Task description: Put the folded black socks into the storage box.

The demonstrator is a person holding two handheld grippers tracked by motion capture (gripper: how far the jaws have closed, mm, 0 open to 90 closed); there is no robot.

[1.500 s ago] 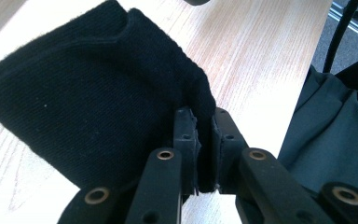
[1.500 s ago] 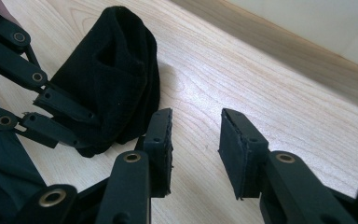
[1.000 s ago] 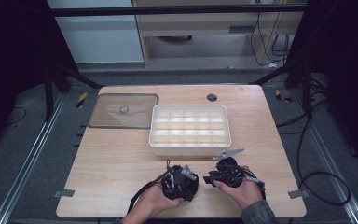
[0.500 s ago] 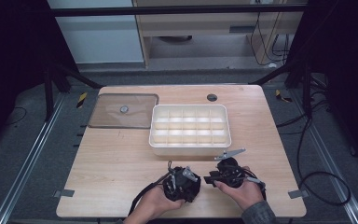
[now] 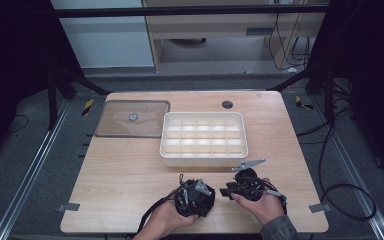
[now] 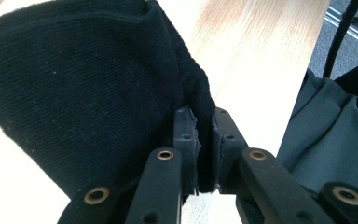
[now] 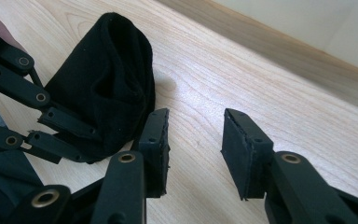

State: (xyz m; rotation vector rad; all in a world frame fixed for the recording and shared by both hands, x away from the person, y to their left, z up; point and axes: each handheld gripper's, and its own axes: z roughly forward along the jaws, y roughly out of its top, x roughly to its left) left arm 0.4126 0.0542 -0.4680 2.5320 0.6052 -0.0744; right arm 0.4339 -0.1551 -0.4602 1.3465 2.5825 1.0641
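A black knitted cloth, like a sock, hangs from my left gripper, whose jaws are shut on its edge. In the right gripper view the same cloth stands bunched on the wood, with the left gripper's black linkage against it. My right gripper is open just beside the cloth, with bare wood between its pads. In the high view both grippers sit close together near the table's front edge, the left gripper and the right gripper, each held by a hand.
A white compartment tray stands mid-table just beyond the grippers. A clear flat lid lies at the back left. A dark round grommet sits near the far edge. Bare wood stretches to the left.
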